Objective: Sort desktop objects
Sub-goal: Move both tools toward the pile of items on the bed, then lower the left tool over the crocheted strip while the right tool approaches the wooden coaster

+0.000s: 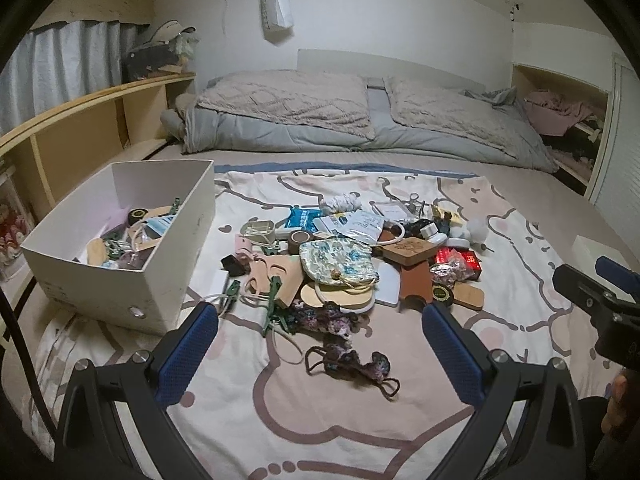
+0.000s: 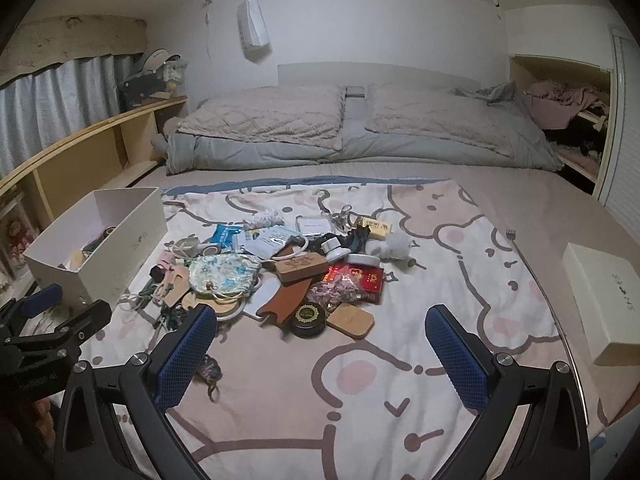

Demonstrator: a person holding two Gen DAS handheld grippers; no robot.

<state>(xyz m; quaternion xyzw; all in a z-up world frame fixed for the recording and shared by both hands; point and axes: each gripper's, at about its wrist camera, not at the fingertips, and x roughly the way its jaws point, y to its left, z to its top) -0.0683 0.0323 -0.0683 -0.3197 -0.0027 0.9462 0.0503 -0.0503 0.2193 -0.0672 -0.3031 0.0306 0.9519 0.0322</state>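
The heap of small objects [image 1: 352,256] lies on a cartoon-print blanket [image 1: 360,420] ahead of both pairs of fingers. At its near edge, between and just beyond the left gripper [image 1: 320,352] fingertips, lies a dark floral fabric piece with loops [image 1: 352,364]. Farther ahead sit a floral drawstring pouch [image 1: 340,260], a brown wooden block [image 1: 408,250] and a red packet [image 1: 460,260]. The left gripper's blue pads are spread wide and hold nothing.

Beyond the left finger of that gripper stands an open white box [image 1: 120,240], already holding several small items whose kinds are hard to make out.

The right gripper [image 2: 320,340] is likewise wide open and empty. Between and just ahead of its fingertips lie a round black tin [image 2: 307,320] and a wooden paddle-shaped piece [image 2: 352,320], close together. Beyond its right finger, well apart from the heap, rests a closed white box [image 2: 604,304].
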